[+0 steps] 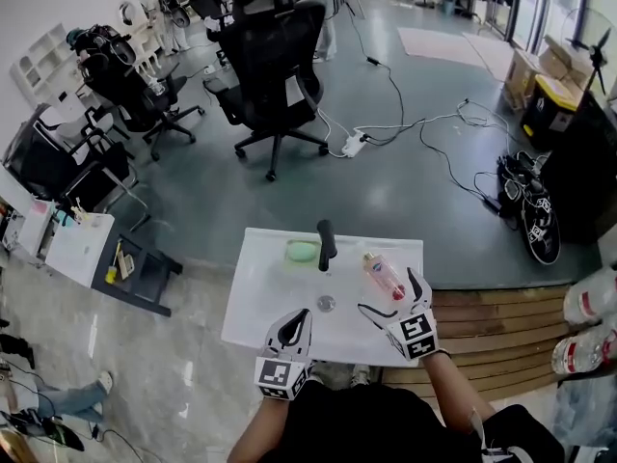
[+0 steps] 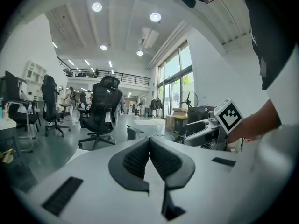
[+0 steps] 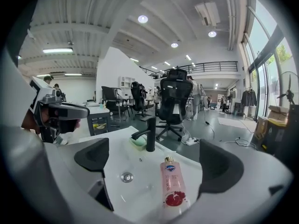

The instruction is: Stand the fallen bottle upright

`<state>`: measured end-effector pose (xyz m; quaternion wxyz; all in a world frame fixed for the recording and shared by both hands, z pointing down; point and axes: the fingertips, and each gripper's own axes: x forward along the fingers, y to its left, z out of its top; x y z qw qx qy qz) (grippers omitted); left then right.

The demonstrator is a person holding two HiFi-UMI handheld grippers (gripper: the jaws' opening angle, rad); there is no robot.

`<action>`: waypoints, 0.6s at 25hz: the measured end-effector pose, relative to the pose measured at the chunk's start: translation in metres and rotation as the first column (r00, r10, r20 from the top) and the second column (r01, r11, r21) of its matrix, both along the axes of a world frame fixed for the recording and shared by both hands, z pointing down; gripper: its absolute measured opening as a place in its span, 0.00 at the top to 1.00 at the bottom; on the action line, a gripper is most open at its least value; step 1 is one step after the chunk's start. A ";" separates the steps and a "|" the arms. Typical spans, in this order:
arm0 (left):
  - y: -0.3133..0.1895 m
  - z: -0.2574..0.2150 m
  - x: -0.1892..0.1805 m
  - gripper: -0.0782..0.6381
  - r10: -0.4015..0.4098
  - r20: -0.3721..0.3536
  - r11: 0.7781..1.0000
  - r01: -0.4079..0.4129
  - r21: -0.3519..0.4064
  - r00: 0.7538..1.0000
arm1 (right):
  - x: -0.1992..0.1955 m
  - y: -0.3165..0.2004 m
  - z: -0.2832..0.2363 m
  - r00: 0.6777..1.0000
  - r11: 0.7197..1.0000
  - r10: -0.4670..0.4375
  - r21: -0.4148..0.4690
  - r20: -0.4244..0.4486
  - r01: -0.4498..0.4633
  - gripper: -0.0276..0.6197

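Head view: the bottle lies flat on the sink's right side, not yet raised; left gripper view: the left gripper is clenched on nothing. Right gripper view: the right gripper gapes wide, the bottle ahead of the gap, ungrasped; the whole lift remains

A grey-green floor fills the middle of the head view, giving way to pale glossy tiles at lower left and wooden boards at lower right. Black office chairs stand at upper centre and upper left, near a white shelf unit. Cables trail rightward from a white power strip toward cardboard boxes. In the right gripper view, round ceiling lights glow above a railed mezzanine; tall windows line the right edge.
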<state>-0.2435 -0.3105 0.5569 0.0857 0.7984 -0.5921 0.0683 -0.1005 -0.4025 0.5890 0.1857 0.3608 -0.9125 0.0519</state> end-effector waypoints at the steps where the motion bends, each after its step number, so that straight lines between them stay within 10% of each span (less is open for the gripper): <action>1: -0.006 0.002 -0.002 0.87 0.005 -0.004 1.000 -0.005 -0.004 1.000 | -0.001 -0.006 0.005 1.000 1.000 0.010 -0.014 -0.014 -0.010 0.03; 15: -0.065 0.032 -0.054 0.87 0.103 -0.026 0.993 -0.104 -0.053 0.994 | -0.016 -0.069 0.112 0.943 0.928 -0.017 -0.357 -0.333 -0.109 0.03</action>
